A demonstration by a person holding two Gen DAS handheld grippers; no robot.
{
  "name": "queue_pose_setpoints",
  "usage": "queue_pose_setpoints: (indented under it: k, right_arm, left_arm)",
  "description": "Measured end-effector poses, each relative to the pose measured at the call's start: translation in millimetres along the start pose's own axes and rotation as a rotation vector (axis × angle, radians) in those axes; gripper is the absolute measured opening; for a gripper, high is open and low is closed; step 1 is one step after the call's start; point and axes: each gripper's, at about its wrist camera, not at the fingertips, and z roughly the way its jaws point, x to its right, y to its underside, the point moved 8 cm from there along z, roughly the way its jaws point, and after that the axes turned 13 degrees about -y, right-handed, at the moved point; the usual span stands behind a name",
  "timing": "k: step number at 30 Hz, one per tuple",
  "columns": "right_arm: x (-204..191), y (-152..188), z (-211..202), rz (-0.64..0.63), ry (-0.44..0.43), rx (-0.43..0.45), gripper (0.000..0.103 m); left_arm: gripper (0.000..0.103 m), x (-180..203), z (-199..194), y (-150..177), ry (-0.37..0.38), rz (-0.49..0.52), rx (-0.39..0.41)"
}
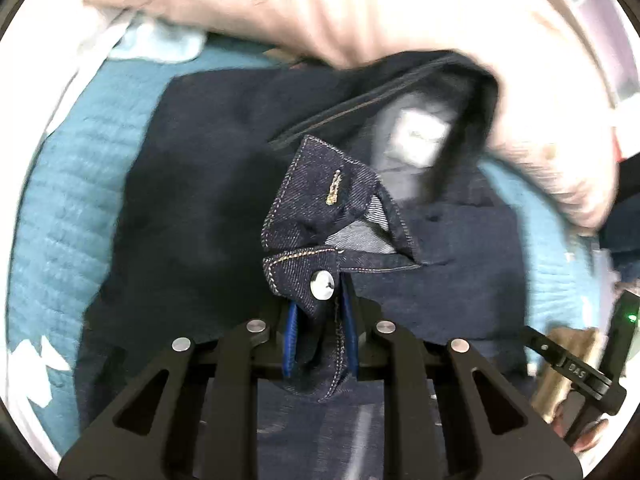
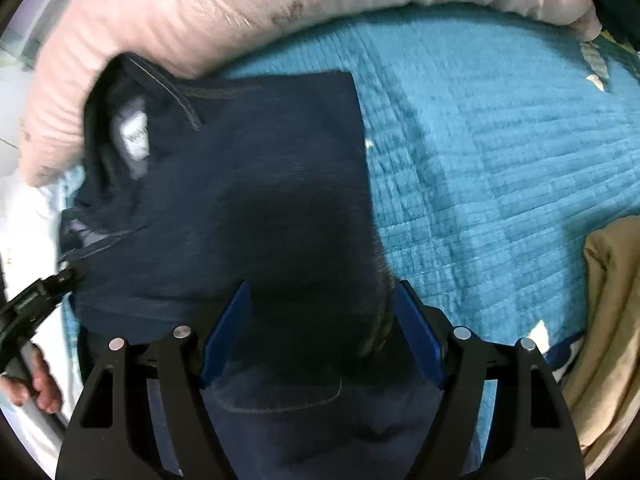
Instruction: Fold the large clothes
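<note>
The dark denim jeans point(image 1: 192, 208) are spread on the teal quilt point(image 1: 52, 200), directly below and ahead of both grippers, with a pink pillow point(image 1: 360, 12) beyond them. On the left, the left gripper point(image 1: 320, 344) is clamped on the waistband flap point(image 1: 316, 276), the blue pads pinching the cloth just behind the metal button point(image 1: 322, 285); a stitched buttonhole point(image 1: 334, 189) is seen just ahead of it. A white label point(image 1: 420, 136) shows inside the waistband, but its print is blurred and cannot be read.

The fabric is judged thick, fairly heavy and limp: stiff at the seams, neither slippery nor fragile. The doubled waistband is reckoned the firmest hold.

On the right, the right gripper point(image 2: 320, 332) is held wide, nothing pinched, denim lying between its jaws. The letters "DAS" point(image 1: 575, 372) are read on its body in the left view. Tan cloth point(image 2: 608, 320) lies right of it.
</note>
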Motion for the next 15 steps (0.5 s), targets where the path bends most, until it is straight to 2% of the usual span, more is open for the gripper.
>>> queue_pose_setpoints:
  k: [1, 2, 4, 6, 8, 9, 10, 11, 12, 14, 15]
  right_arm:
    - [4.9, 1.0, 8.6, 0.004, 0.015, -0.013, 0.071]
    - [9.1, 1.9, 17.1, 0.022, -0.006, -0.023, 0.071]
    - [16.8, 2.3, 21.0, 0.075, -0.044, -0.018, 0.071]
    - [16.2, 2.7, 14.3, 0.088, -0.025, -0.018, 0.071]
    - [5.5, 3.0, -3.2, 0.046, 0.014, 0.01, 0.055]
    - [-4.9, 2.7, -13.6, 0.006, 0.01, 0.032, 0.052]
    - [-17.1, 2.4, -24.0, -0.03, -0.014, 0.058, 0.045]
    - [-26.1, 2.6, -31.1, -0.053, -0.033, 0.076, 0.034]
    - [-41.4, 2.4, -42.1, -0.089, -0.057, 0.105, 0.029]
    - [-67.4, 2.9, -52.5, -0.141, -0.116, 0.134, 0.011]
    - [-80.0, 5.0, -52.8, -0.16, -0.159, 0.123, 0.009]
  left_arm:
    - [0.025, -6.6, 15.9, 2.8, -0.039, 0.0, -0.029]
    - [0.028, -7.6, 27.2, 7.2, -0.047, 0.009, -0.056]
    - [0.03, -3.0, 26.7, 9.8, -0.08, 0.07, -0.026]
    - [0.035, 0.1, 16.3, 10.6, -0.135, 0.115, -0.011]
    - [0.038, 1.2, -1.6, 9.0, -0.129, 0.12, 0.021]
    - [0.04, 0.7, -10.8, 8.0, -0.131, 0.12, 0.042]
    - [0.045, 0.6, -22.7, 6.6, -0.138, 0.119, 0.073]
    - [0.045, 1.6, -35.3, 5.8, -0.141, 0.113, 0.105]
    - [0.044, 3.1, -44.1, 6.0, -0.14, 0.107, 0.126]
    - [0.044, 12.0, -59.3, 8.6, -0.118, 0.111, 0.153]
    - [0.044, 19.3, -66.3, 9.4, -0.106, 0.109, 0.17]
